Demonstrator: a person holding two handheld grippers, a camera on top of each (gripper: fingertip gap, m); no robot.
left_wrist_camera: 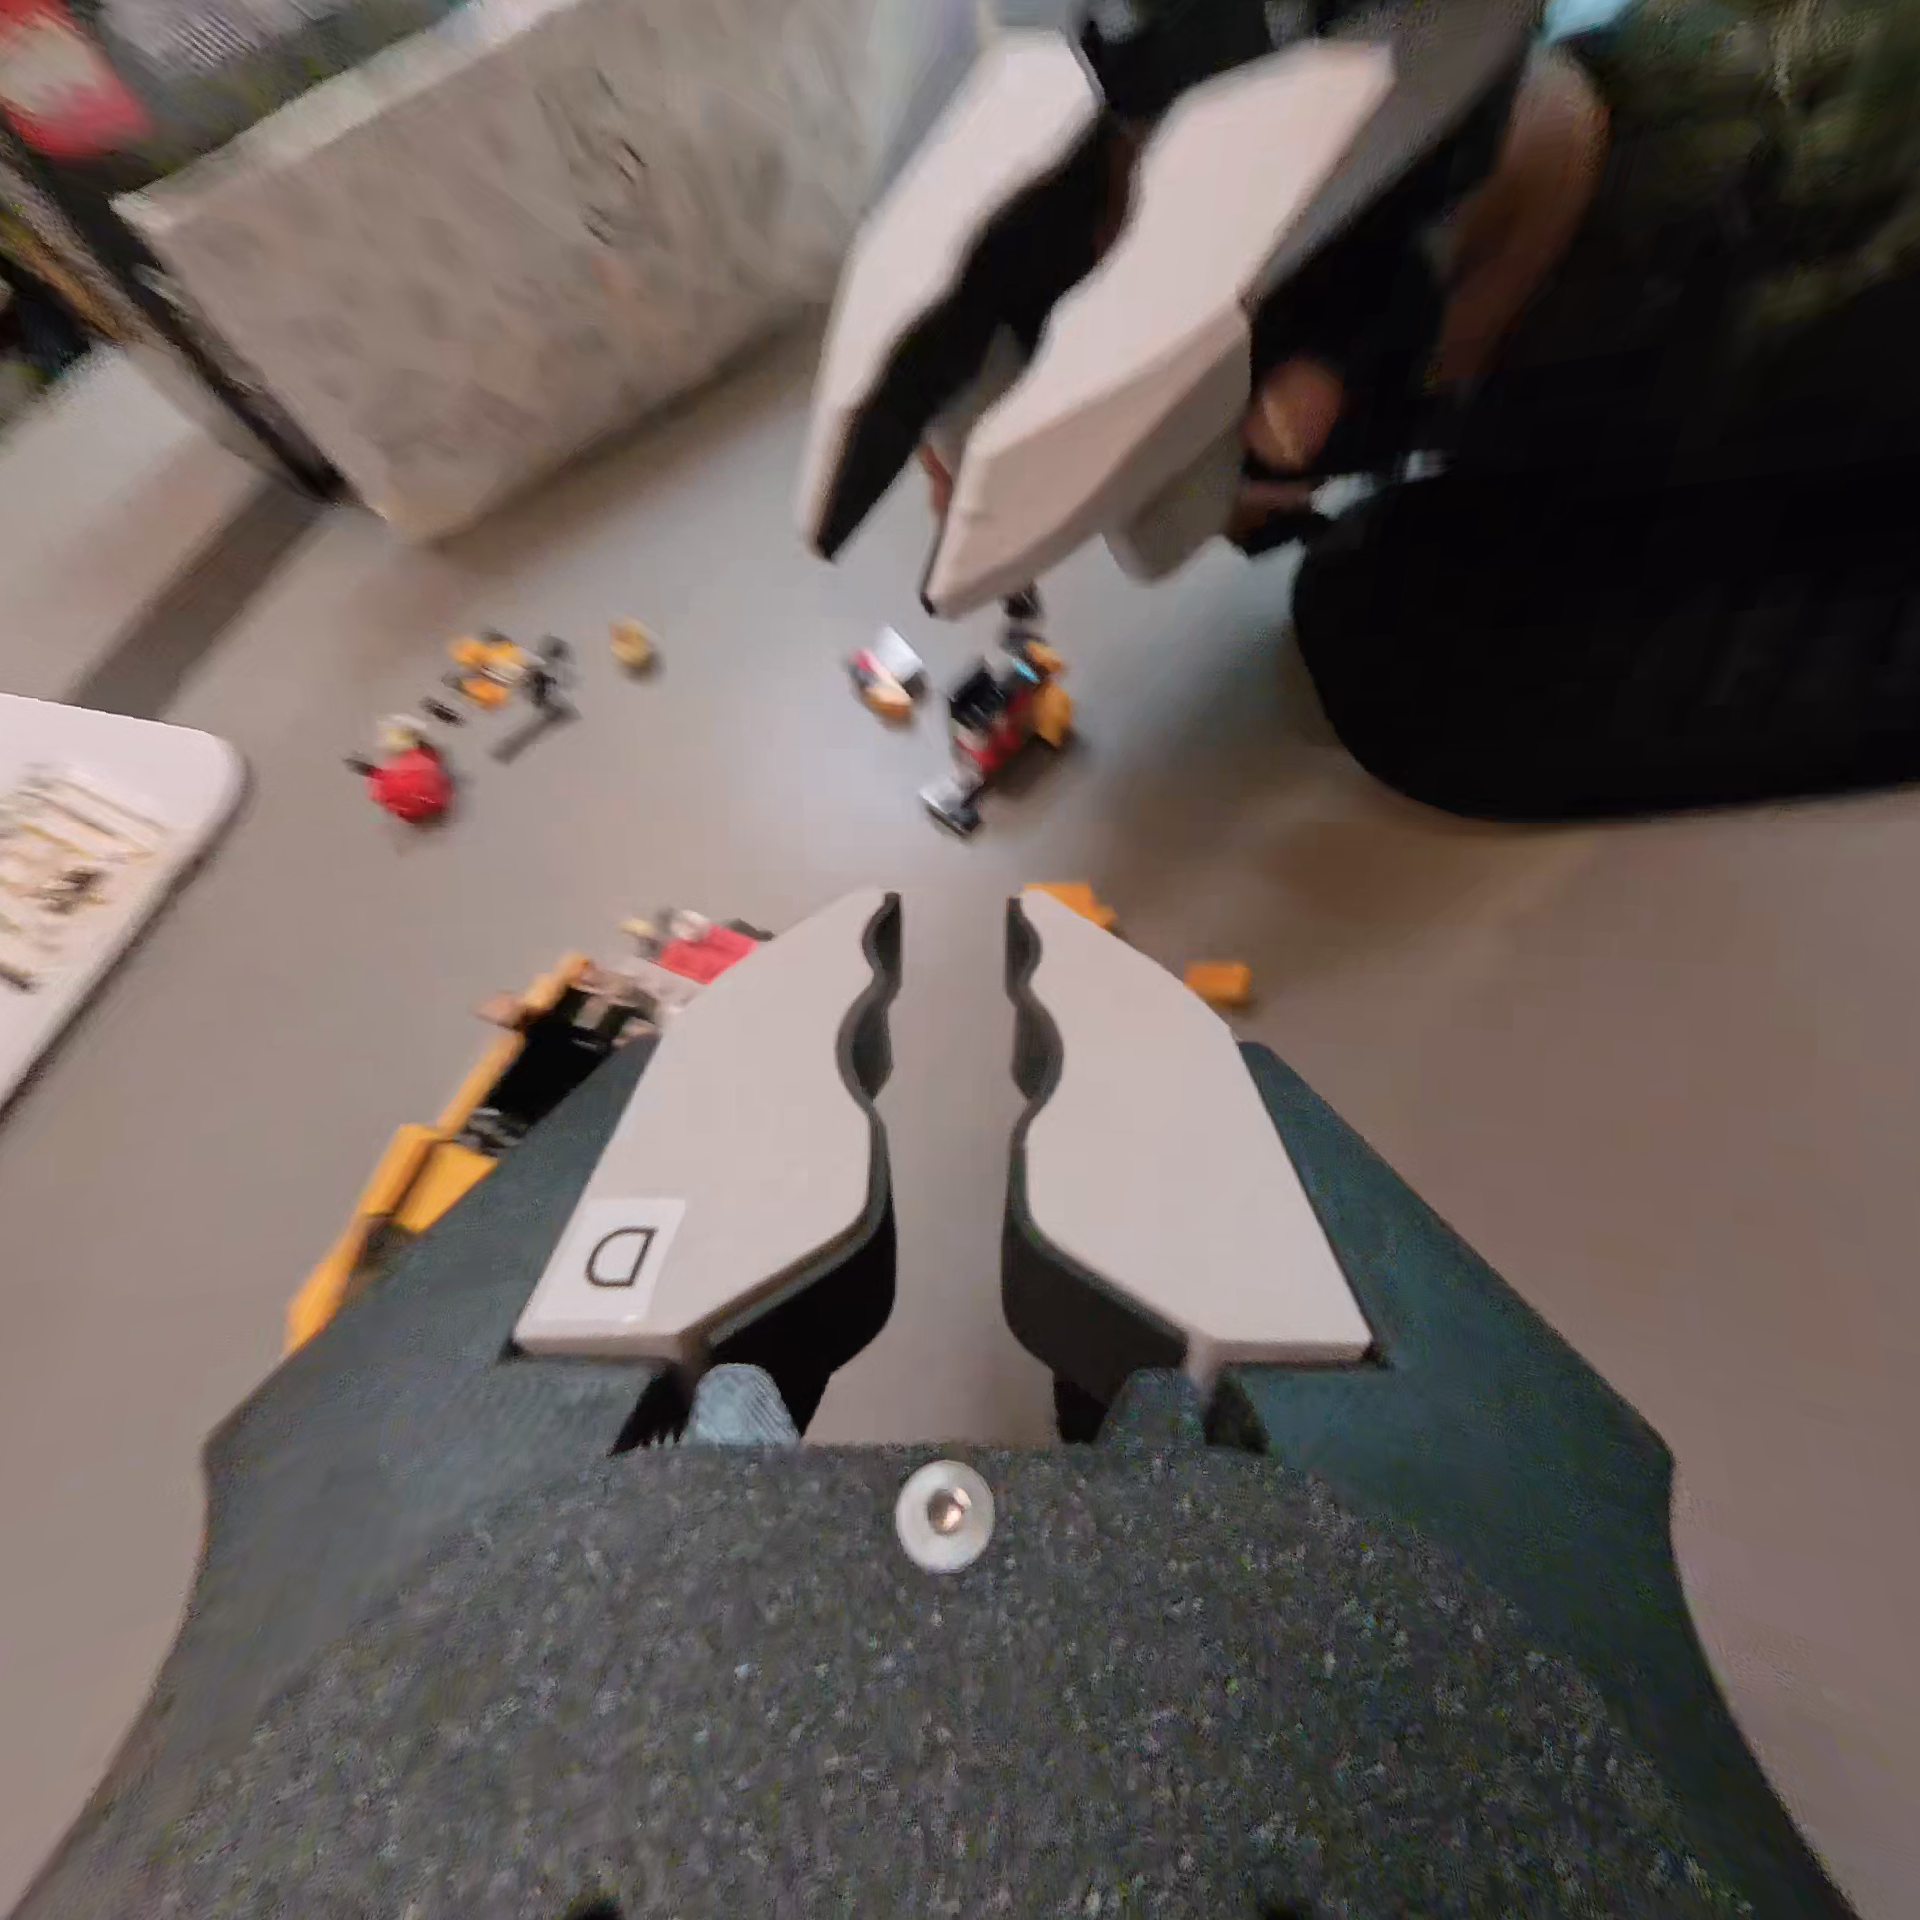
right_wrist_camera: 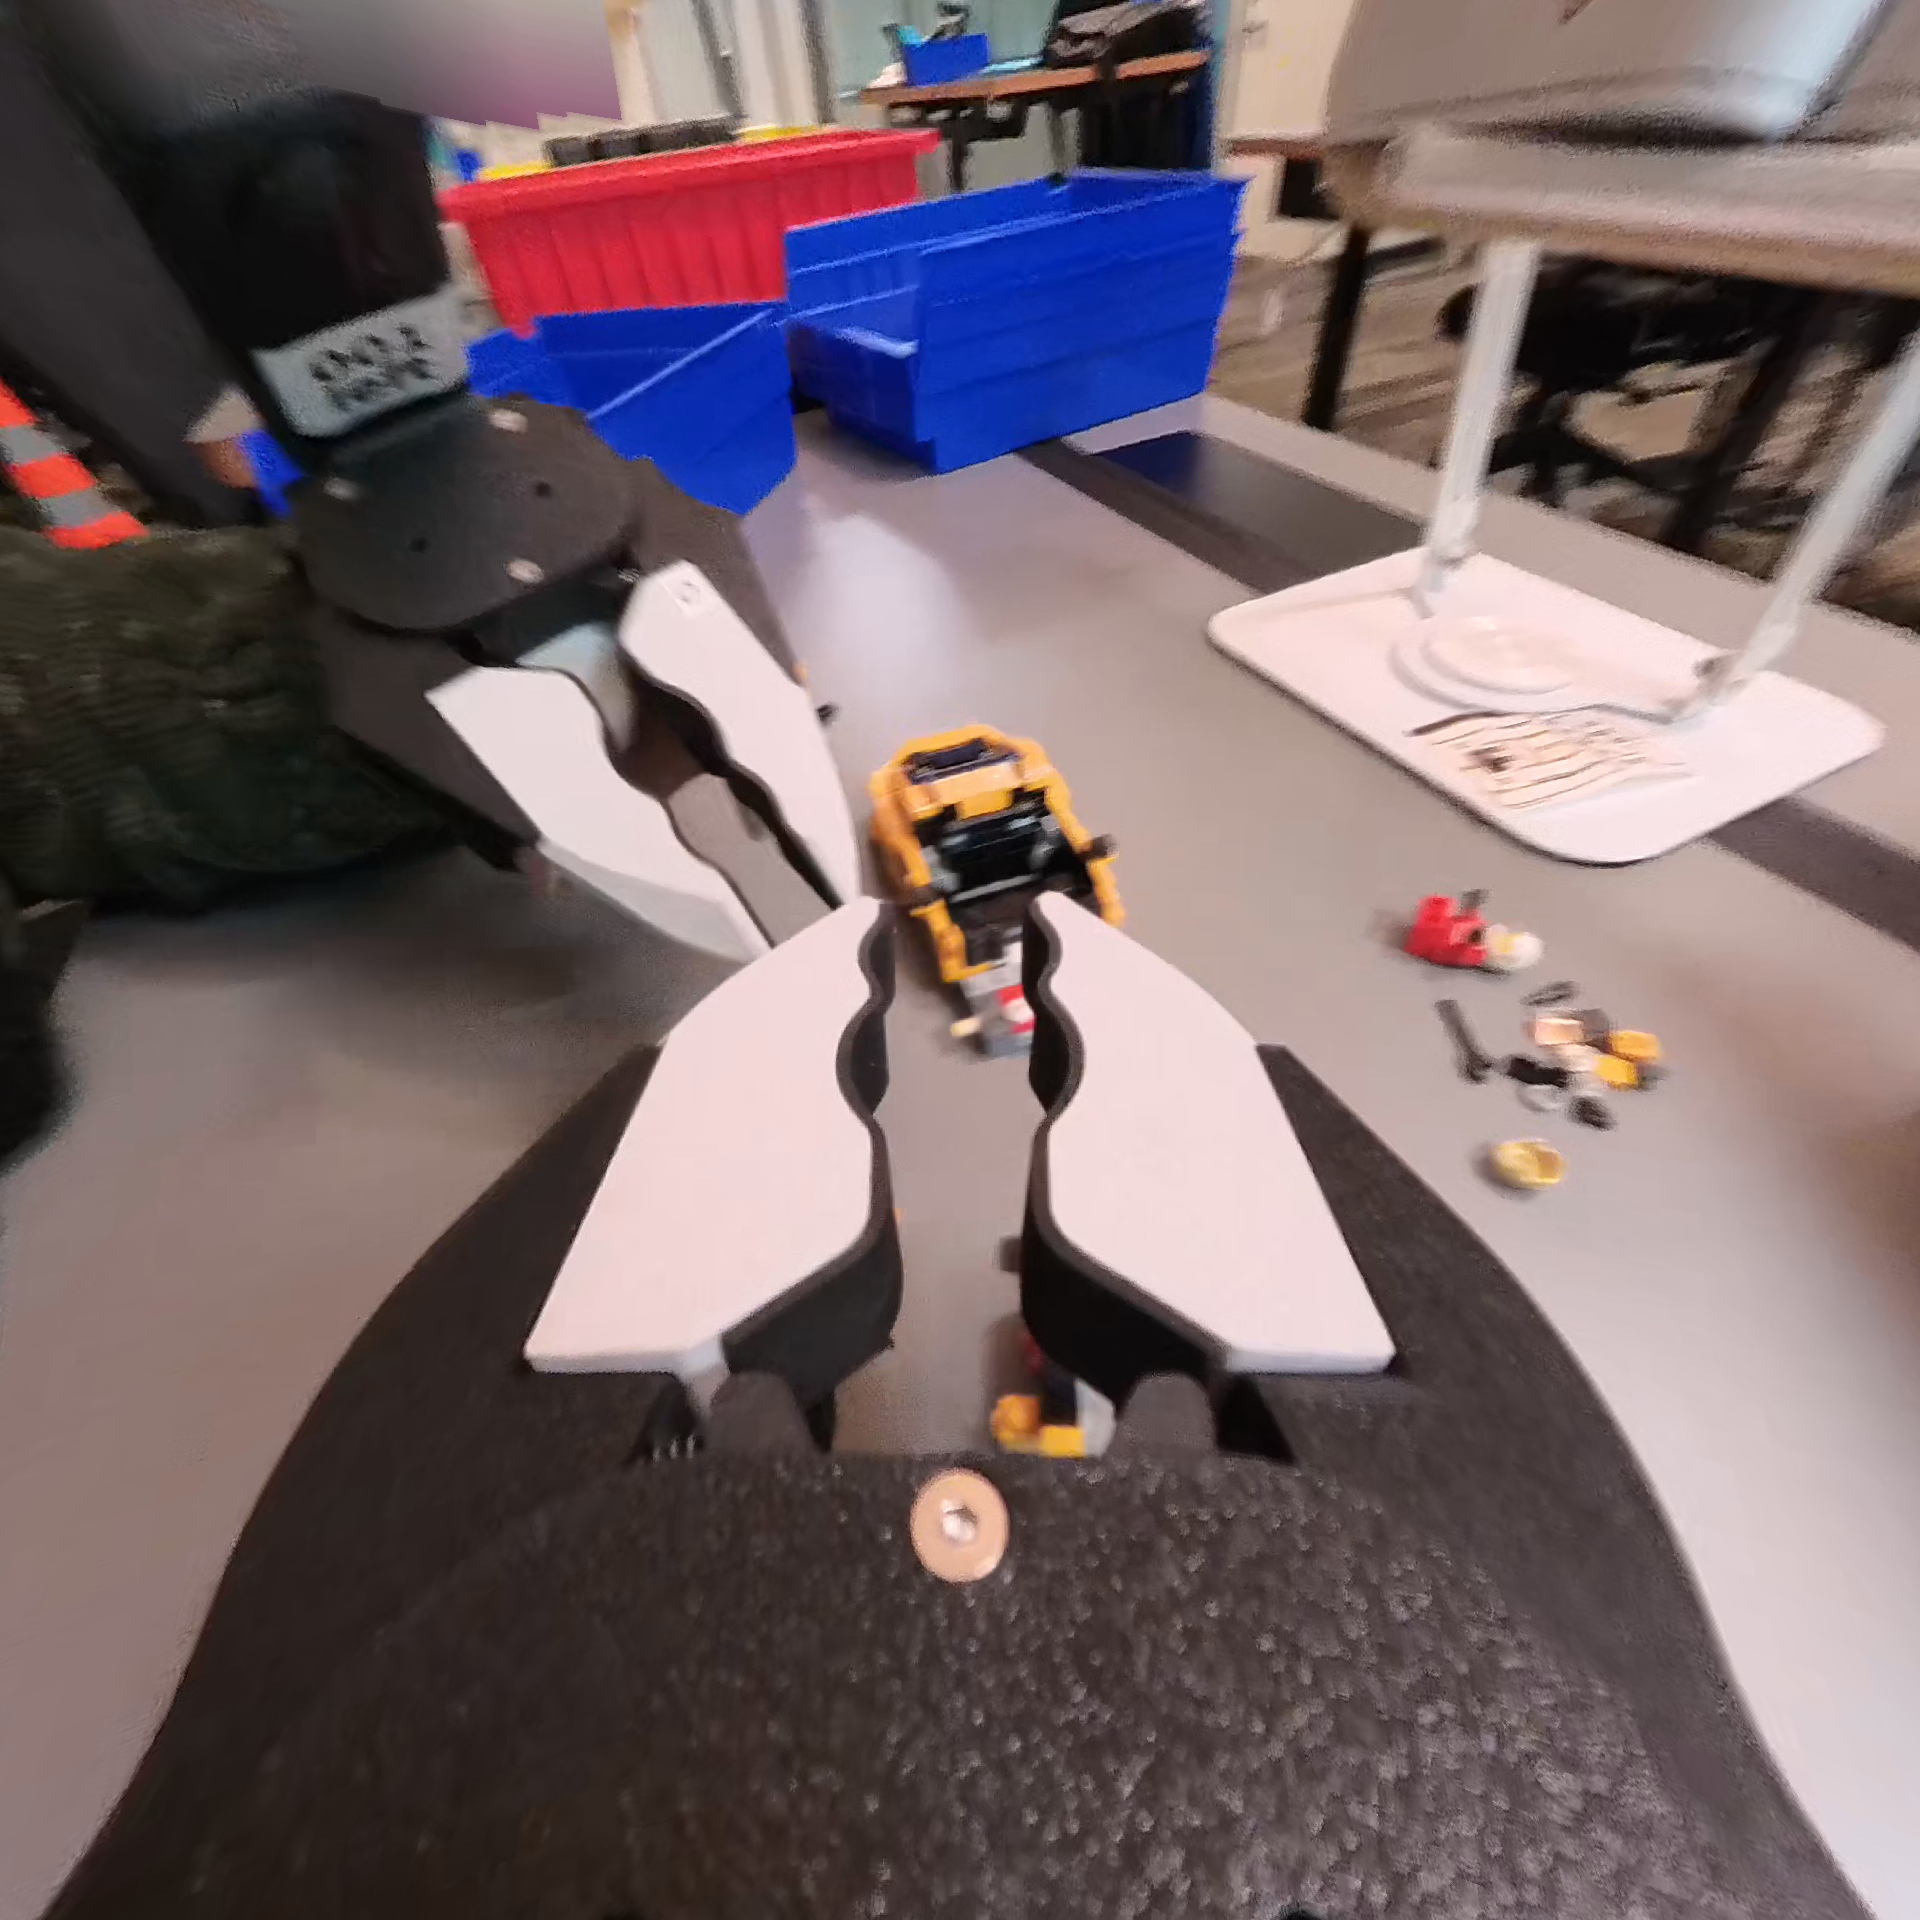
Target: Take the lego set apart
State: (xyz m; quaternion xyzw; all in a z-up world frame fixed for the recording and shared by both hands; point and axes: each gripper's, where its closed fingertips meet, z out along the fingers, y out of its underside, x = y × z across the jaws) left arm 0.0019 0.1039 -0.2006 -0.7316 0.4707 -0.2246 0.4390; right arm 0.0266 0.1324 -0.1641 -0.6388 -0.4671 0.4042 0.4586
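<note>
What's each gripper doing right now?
Left gripper: open, holding nothing.
Right gripper: open, holding nothing; the yellow car lies just past its fingers.

Workshop (storage bins (right_wrist_camera: pixel 997 312), grey worktable (right_wrist_camera: pixel 1195 582))

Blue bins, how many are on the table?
3. A big blue bin sits at the back, a smaller one left of it, another far behind. More may be hidden.

Both are held parted and empty above the grey table (right_wrist_camera: pixel 1247 644), the left gripper (left_wrist_camera: pixel 951 904) facing the right gripper (right_wrist_camera: pixel 956 914).
</note>
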